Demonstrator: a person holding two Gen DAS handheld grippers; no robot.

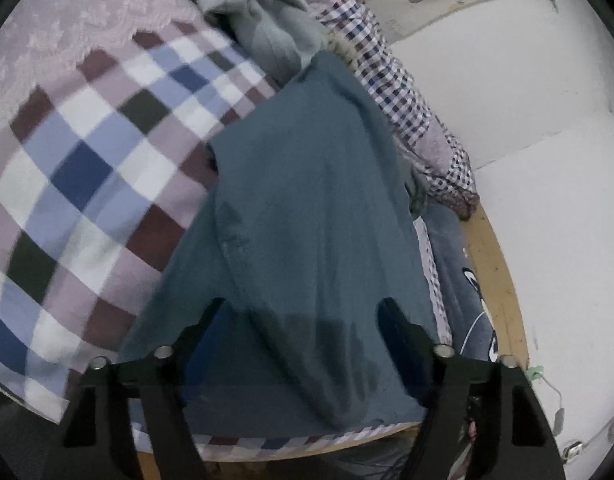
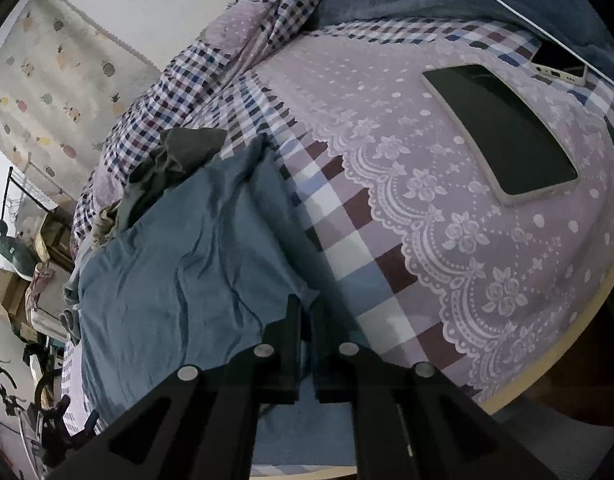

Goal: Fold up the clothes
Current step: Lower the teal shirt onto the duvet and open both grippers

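The left gripper point(image 1: 303, 316) is hovering spread wide over the blue garment point(image 1: 303, 208), which is lying on the checked bedspread point(image 1: 79, 168) and hiding its fingertips. The right gripper point(image 2: 305, 320) is pinching the blue garment's point(image 2: 179, 264) edge; the tablet point(image 2: 499, 132) is lying well apart.

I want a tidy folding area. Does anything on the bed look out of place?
Yes. A tablet and a phone lie on the lace cover beside the blue garment. A crumpled grey garment sits unfolded at its far end.
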